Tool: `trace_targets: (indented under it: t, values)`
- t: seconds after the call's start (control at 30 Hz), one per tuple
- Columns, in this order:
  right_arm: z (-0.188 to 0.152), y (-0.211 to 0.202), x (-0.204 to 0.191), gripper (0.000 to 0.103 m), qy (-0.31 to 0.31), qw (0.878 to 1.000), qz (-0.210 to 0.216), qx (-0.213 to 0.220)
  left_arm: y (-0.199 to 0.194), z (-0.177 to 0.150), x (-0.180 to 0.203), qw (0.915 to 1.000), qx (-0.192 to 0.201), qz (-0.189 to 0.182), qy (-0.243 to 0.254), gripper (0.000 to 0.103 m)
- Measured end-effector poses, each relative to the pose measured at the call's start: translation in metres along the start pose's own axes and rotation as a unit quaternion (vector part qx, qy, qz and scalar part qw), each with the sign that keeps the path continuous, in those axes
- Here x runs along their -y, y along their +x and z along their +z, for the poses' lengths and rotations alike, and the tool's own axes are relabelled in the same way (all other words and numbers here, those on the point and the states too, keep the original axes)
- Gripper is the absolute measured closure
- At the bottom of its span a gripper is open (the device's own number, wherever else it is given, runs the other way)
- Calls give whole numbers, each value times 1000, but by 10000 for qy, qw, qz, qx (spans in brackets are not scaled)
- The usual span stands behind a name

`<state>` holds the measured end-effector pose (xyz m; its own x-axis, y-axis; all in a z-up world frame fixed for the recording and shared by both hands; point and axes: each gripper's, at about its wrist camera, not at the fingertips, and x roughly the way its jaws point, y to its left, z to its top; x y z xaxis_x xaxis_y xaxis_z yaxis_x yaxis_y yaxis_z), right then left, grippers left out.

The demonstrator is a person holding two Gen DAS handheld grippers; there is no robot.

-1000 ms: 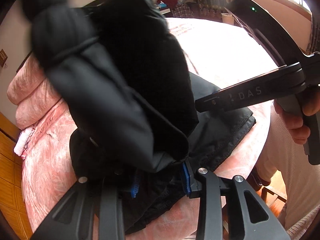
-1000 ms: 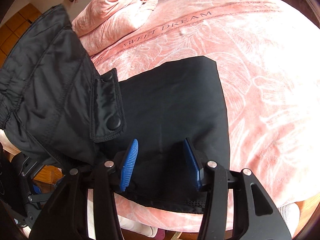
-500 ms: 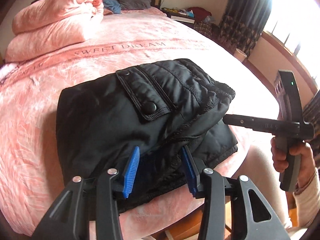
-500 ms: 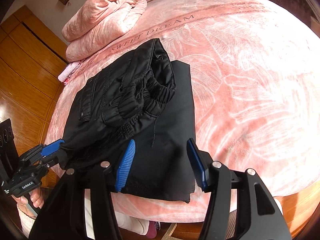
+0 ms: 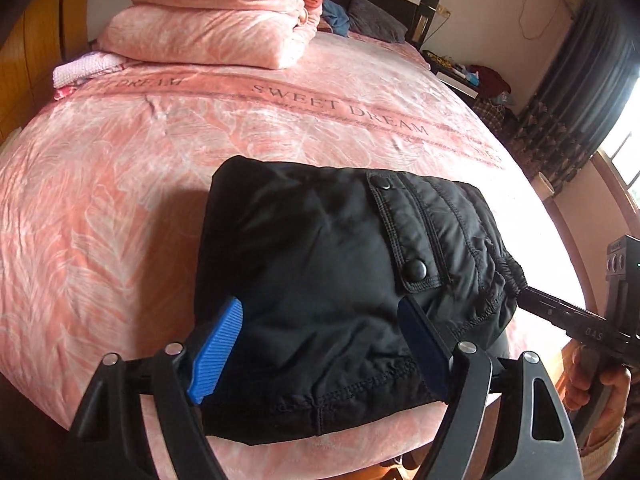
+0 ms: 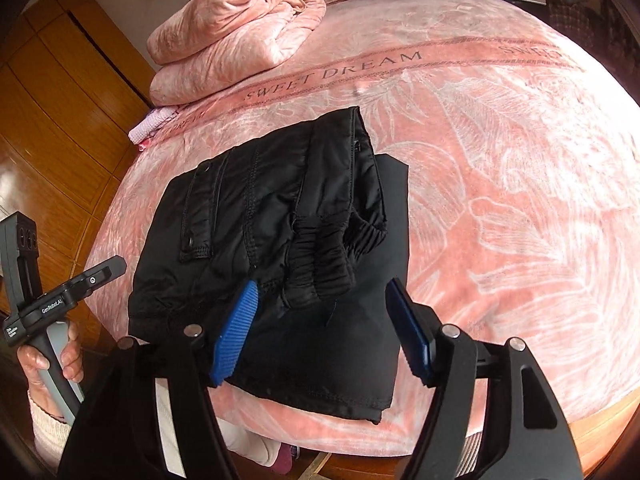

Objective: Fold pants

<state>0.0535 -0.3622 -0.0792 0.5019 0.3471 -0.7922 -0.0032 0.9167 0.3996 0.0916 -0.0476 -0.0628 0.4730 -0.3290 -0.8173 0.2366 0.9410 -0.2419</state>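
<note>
The black pants (image 5: 320,248) lie folded in a thick stack on the pink bed (image 5: 120,184), near its front edge. The pocket flap with its snap (image 5: 416,270) faces up. My left gripper (image 5: 320,348) hovers over the stack's near edge. Its jaws are opening, and the blue pads stand wide apart without pressing the cloth. In the right wrist view the pants (image 6: 280,220) show their elastic waistband (image 6: 328,256) on top of a flat lower layer. My right gripper (image 6: 322,332) is open above that near corner and holds nothing. The left gripper (image 6: 108,272) shows at the far left, in a hand (image 6: 48,356).
A folded pink blanket (image 5: 224,12) sits at the head of the bed, with a small pink cloth (image 5: 84,72) beside it. Wooden wardrobe doors (image 6: 52,120) stand to the left. A cluttered nightstand (image 5: 464,72) and dark curtains (image 5: 576,92) are on the right.
The left gripper has laid the raised part of the pants over the rest, let go and spread its jaws. It rolled and drew back. The right gripper rose slightly.
</note>
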Motion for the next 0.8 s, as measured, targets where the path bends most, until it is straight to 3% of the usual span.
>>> trace_targets:
  t: [0.03,0.13,0.33,0.47,0.6,0.67,0.8]
  values:
    - [0,5,0,58,46,9999,74,-66,2,-2,-3,10000,-31,26,-52,22]
    - [-1,5,-2,65,24,10000,-18,33,5,-7,-8,9999,-76,116,-54,22]
    - [17,-21,-22,70,-387,9976,52,574,8,-7,-9,9998,-62,158,-43,21]
    - [35,-13,-31,71,-709,9956,-278,555,13,-8,-8,9998,-73,137,-112,21]
    - [31,19,-5,69,-315,9980,-554,-58,23,-14,0,9996,-190,204,99,20]
    - [22,21,3,65,-197,9988,-436,-74,28,-17,2,9992,-230,267,209,18]
    - [18,8,11,44,-67,9996,-263,105,32,-19,6,9980,-245,434,401,17]
